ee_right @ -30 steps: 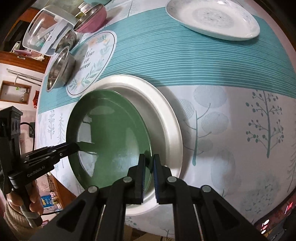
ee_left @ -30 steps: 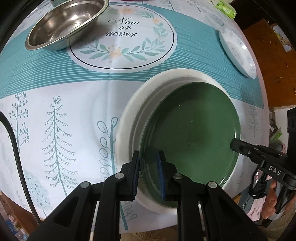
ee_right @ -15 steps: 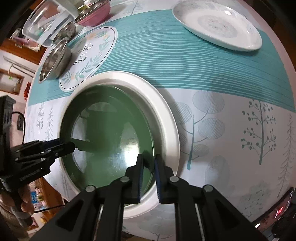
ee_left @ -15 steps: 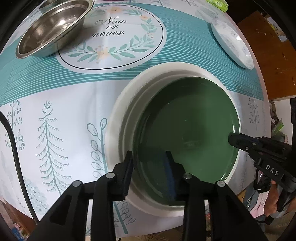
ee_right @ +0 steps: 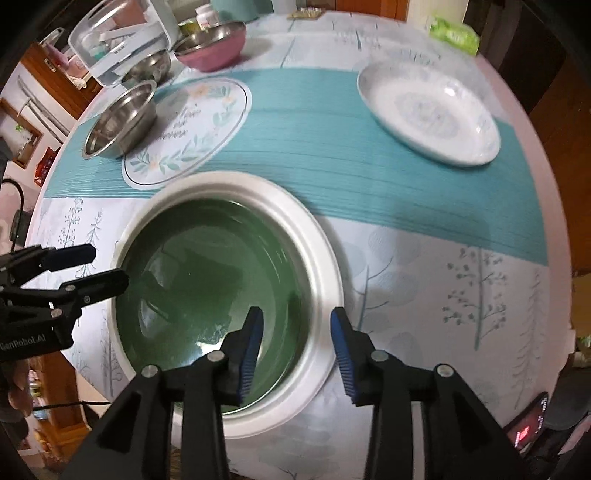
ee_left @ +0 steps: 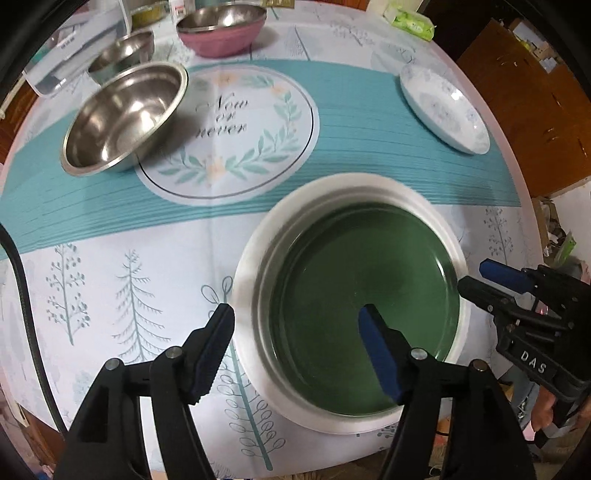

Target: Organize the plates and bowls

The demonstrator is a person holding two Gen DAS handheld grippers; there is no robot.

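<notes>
The left gripper [ee_left: 295, 347] hangs over the near edge of the stacked plates with its jaws apart; they have just been opening, and nothing is pressed between them. One finger stands over the tablecloth [ee_left: 110, 236] just outside the white plate [ee_left: 255, 258], the other over the green plate [ee_left: 354, 280]. The right gripper [ee_right: 297, 350] is also spread, its jaws just having opened, and straddles the rims on the opposite side without pinching them; one finger is above the green plate [ee_right: 207, 280], the other above the cloth beyond the white plate [ee_right: 321, 258].

The green plate lies flat, face up, nested inside the larger white plate near the table's front edge. Both are round, so no long axis shows.

Farther out, a steel bowl [ee_left: 125, 118] sits upright to the left, beside the round "Now or never" emblem [ee_left: 229, 129]. Behind it are a smaller steel bowl [ee_left: 122, 51], a pink bowl [ee_left: 221, 29] and a clear plastic container [ee_right: 118, 40]. A white patterned dish [ee_right: 428, 110] lies well apart on the teal stripe, and a green packet [ee_right: 454, 35] rests at the far edge. Nothing stands between the stack and these things.
</notes>
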